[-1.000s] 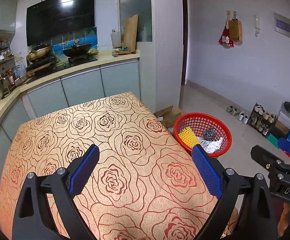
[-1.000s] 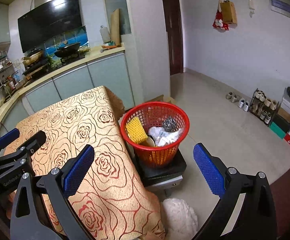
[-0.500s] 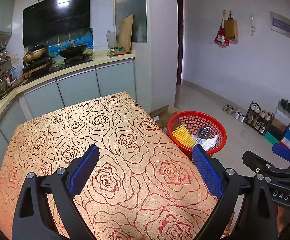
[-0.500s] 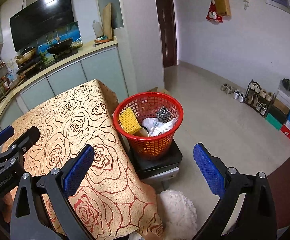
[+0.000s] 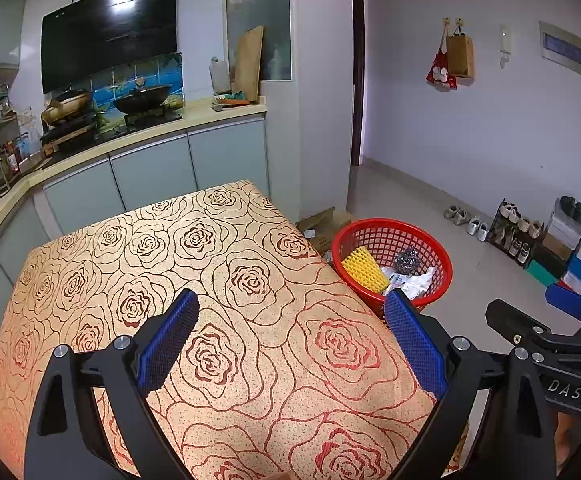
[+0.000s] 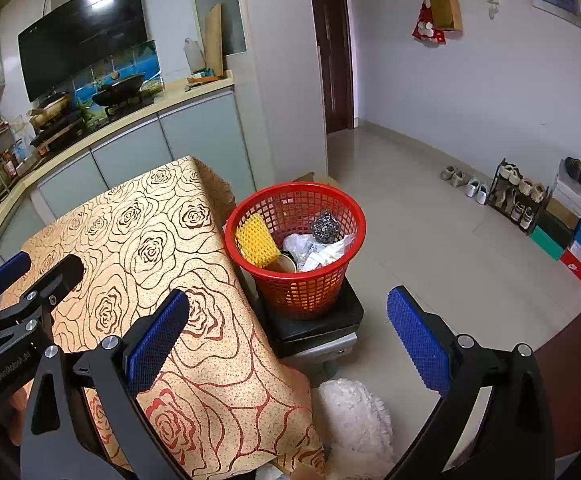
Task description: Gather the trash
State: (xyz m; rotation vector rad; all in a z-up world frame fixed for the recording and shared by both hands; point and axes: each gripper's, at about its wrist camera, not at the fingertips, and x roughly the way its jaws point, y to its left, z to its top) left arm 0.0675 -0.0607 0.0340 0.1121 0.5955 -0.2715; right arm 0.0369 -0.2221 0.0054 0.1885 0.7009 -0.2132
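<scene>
Both grippers hang with jaws spread wide, nothing between the blue pads: the left gripper (image 5: 290,340) above the rose-patterned tablecloth (image 5: 210,264), the right gripper (image 6: 288,340) off the table's edge. Ahead of it, the red basket (image 6: 346,208) sits on a dark stool (image 6: 322,320), holding a yellow sponge (image 6: 256,240), crumpled wrappers (image 6: 314,250) and a steel scourer (image 6: 325,226).

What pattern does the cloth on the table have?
The orange tablecloth carries dark red outlined roses; the left wrist view shows it best.
</scene>
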